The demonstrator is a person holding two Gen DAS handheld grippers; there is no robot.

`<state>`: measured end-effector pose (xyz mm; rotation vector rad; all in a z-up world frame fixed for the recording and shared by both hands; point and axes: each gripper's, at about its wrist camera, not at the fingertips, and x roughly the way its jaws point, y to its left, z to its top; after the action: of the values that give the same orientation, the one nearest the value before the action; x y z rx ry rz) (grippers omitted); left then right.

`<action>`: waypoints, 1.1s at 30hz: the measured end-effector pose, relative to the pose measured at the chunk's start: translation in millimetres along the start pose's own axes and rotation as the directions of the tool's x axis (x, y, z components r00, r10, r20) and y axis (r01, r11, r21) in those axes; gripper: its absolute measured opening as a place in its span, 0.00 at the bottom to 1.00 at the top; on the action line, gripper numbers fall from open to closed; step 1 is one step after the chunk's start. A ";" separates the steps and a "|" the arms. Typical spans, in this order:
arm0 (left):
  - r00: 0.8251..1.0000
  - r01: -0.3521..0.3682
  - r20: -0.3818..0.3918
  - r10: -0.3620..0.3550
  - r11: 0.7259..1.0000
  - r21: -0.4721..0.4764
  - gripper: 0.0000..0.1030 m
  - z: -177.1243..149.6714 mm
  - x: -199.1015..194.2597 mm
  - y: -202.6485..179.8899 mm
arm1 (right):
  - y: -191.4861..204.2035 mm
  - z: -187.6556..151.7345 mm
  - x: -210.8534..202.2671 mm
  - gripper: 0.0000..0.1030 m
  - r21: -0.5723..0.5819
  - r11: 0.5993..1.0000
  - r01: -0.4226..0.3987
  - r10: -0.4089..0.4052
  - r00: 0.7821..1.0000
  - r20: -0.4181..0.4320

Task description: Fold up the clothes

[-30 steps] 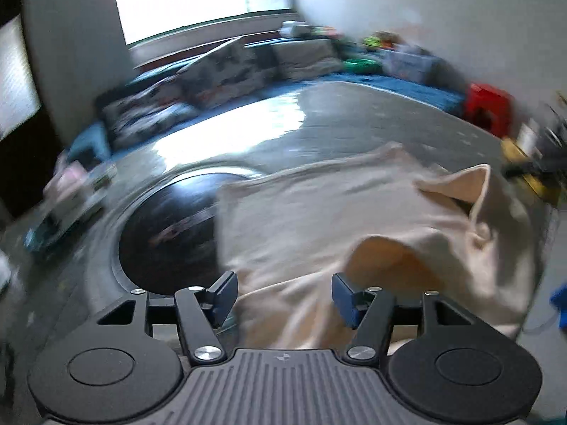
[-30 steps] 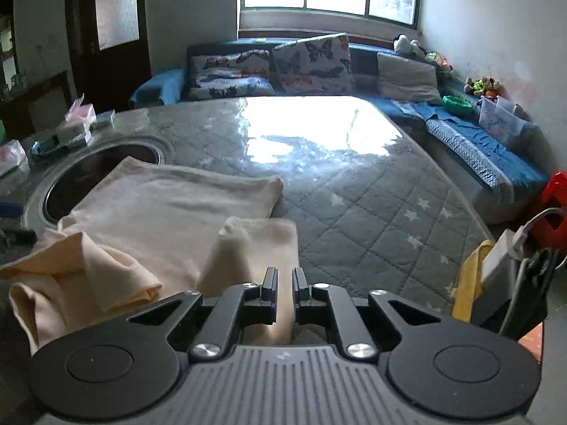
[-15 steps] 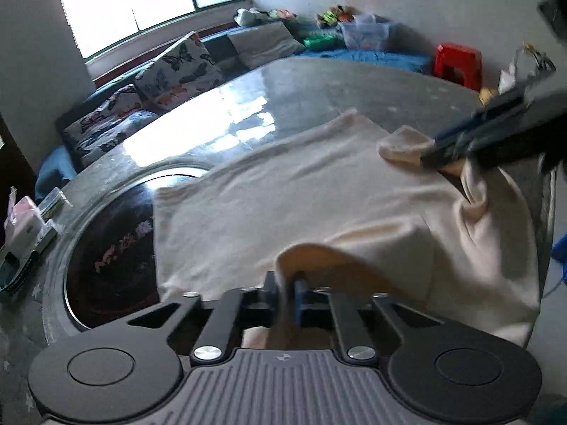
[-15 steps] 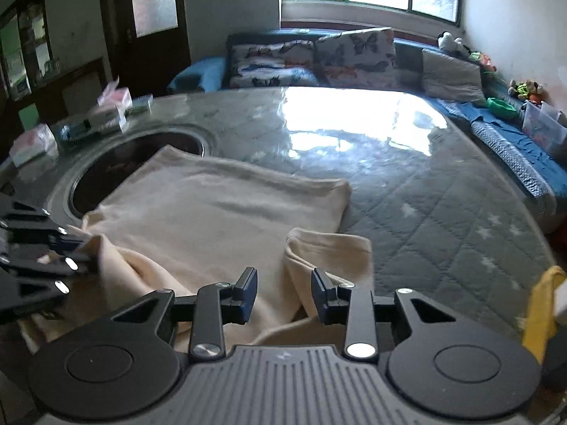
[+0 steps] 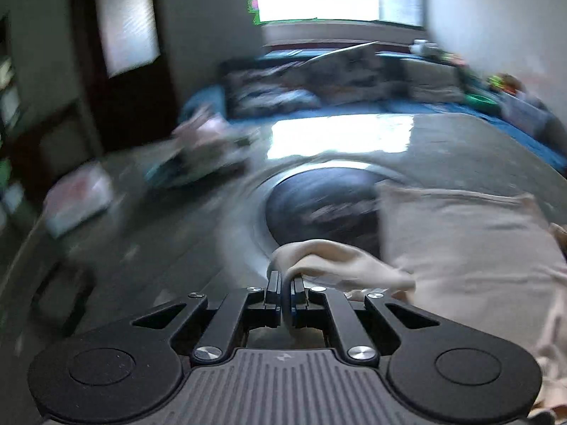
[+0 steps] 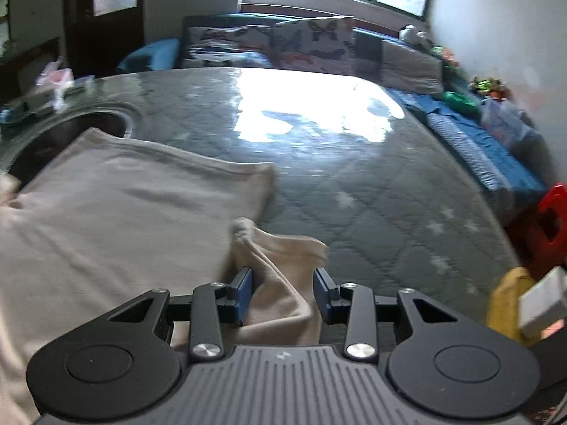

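Note:
A cream garment (image 6: 134,198) lies spread on the grey quilted table (image 6: 372,184). In the left wrist view, my left gripper (image 5: 284,292) is shut on a bunched fold of the cream garment (image 5: 467,241), lifted near the dark round inset (image 5: 319,205). The view is motion-blurred. In the right wrist view, my right gripper (image 6: 283,292) is open, its blue pads either side of a raised sleeve end (image 6: 280,272) of the garment, which passes between the fingers without being pinched.
Boxes and packets (image 5: 78,198) sit at the table's left edge. A sofa with butterfly cushions (image 6: 312,46) runs behind the table. A red stool (image 6: 549,223), a yellow object (image 6: 510,301) and a white box (image 6: 542,301) are at the right.
My left gripper, shut on the fold, has swung left, pulling the cloth toward the dark inset. My right gripper has opened wider around the sleeve end.

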<state>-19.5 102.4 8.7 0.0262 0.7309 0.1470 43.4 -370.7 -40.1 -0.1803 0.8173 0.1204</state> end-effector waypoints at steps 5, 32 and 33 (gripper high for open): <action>0.993 -0.085 -0.090 0.082 0.996 -0.034 0.07 -21.6 -0.8 37.7 | -17.2 7.6 0.3 0.35 0.055 0.998 0.038 -0.040 0.999 0.020; 0.979 0.174 -0.142 -0.147 0.964 0.201 0.44 40.5 102.2 -107.6 | 9.0 44.7 43.8 0.28 0.120 0.970 -0.212 0.217 0.976 -0.031; 0.978 0.175 -0.144 -0.148 0.964 0.199 0.43 40.5 106.4 -108.7 | 9.4 46.8 45.3 0.22 0.118 0.970 -0.213 0.218 0.975 -0.032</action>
<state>99.2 11.3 -39.9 0.1601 0.8716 -0.0871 105.9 -350.2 -43.0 0.0148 0.8846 0.2748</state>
